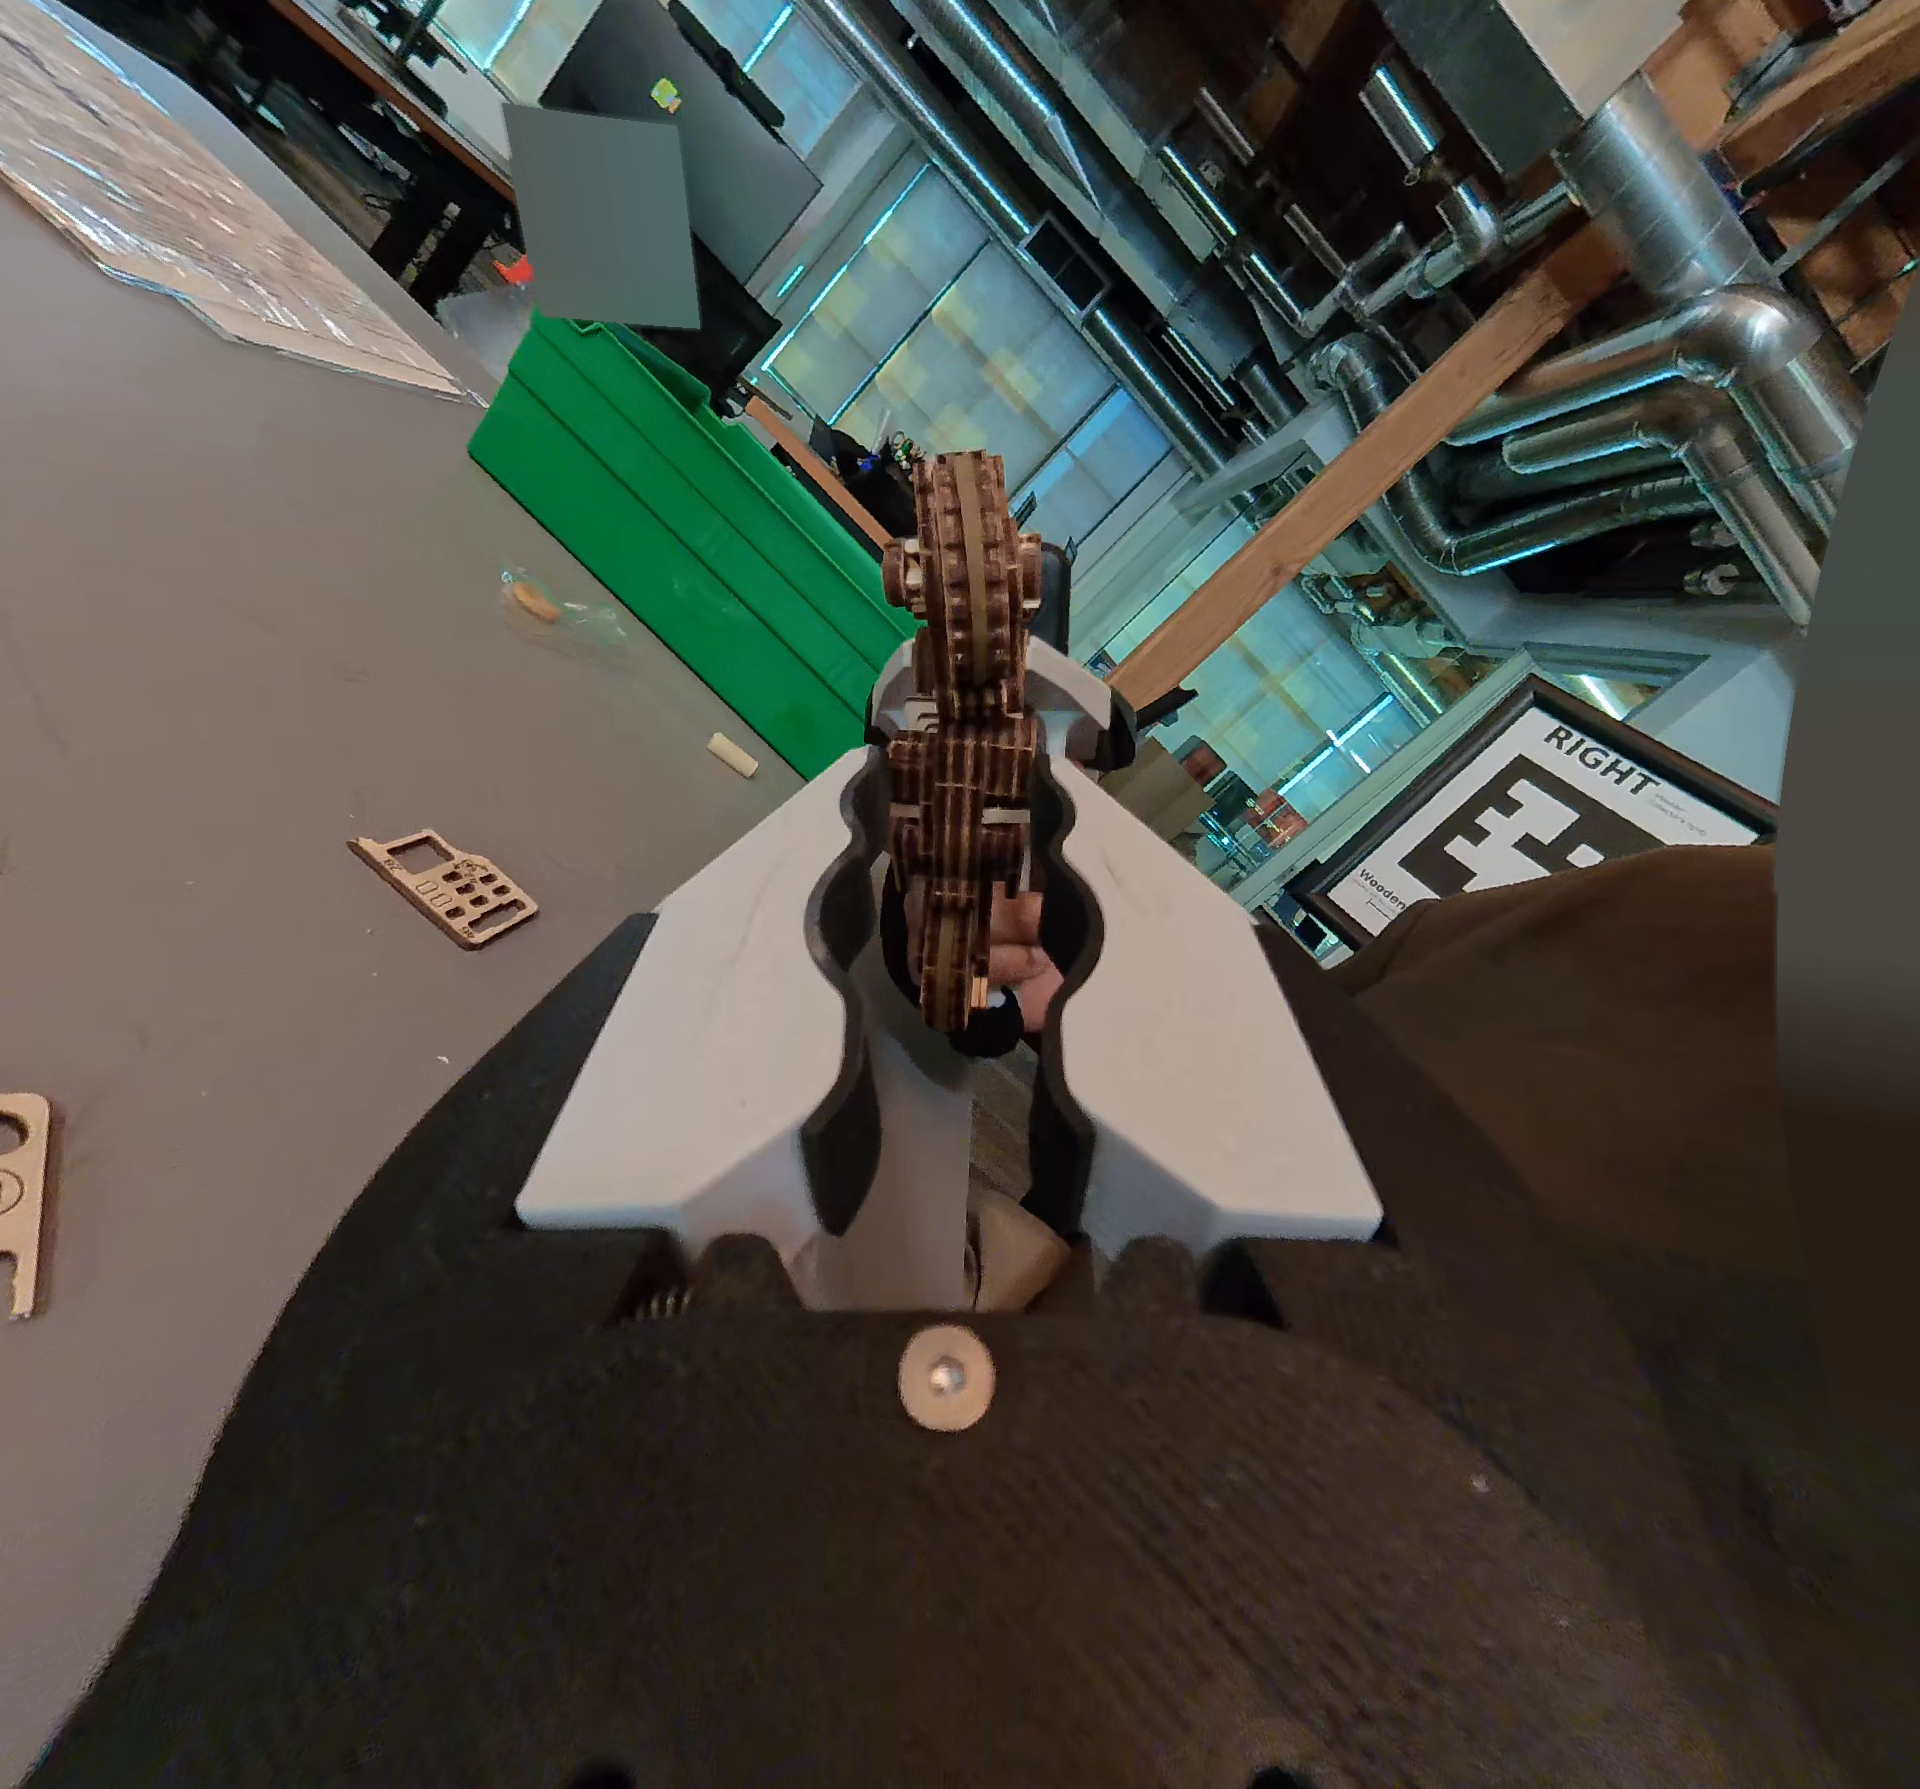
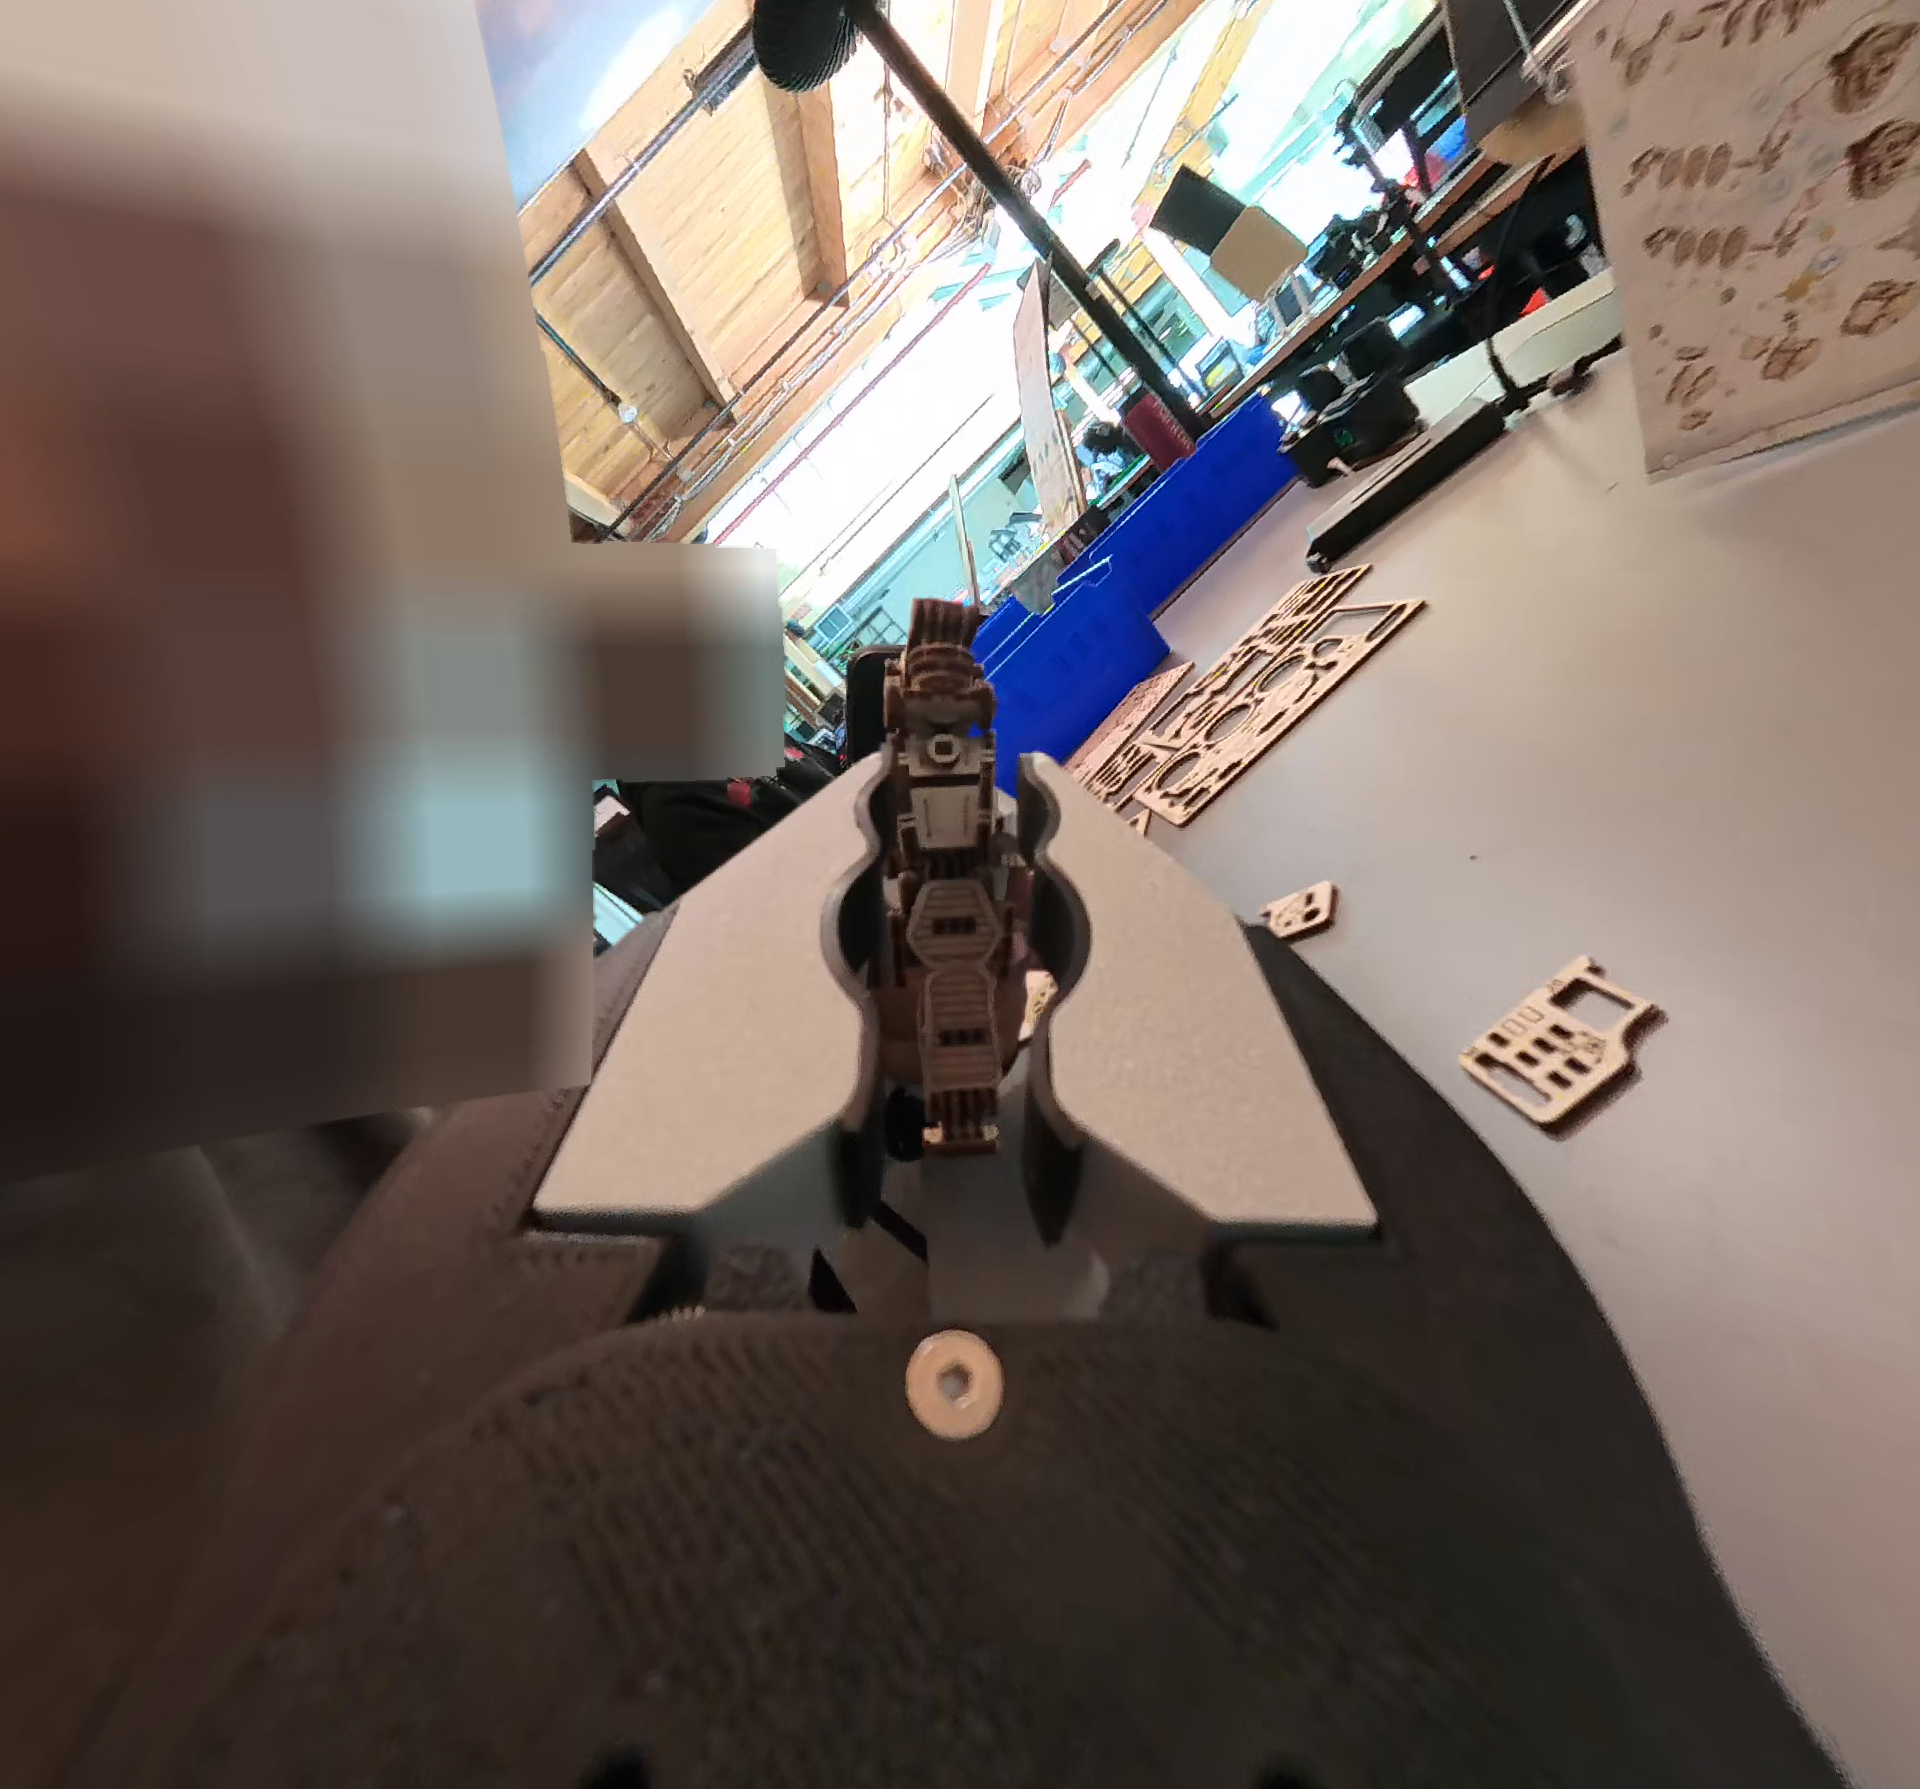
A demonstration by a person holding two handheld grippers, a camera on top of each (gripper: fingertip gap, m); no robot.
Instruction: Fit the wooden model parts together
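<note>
My left gripper is shut on a layered brown wooden model, held up above the grey table. The model sticks out past the grey fingers. Just beyond them, other grey fingers also close around the model. In the right wrist view, my right gripper is shut on the wooden model, which shows pale engraved panels and stands between the grey fingers. The model's lower end is hidden inside the jaws in both views.
Punched-out wooden sheets lie on the table. A green bin, blue bins, instruction sheets, a framed sign and a brown sleeve surround the work area. Tip to tip, the grippers are about 4 cm apart.
</note>
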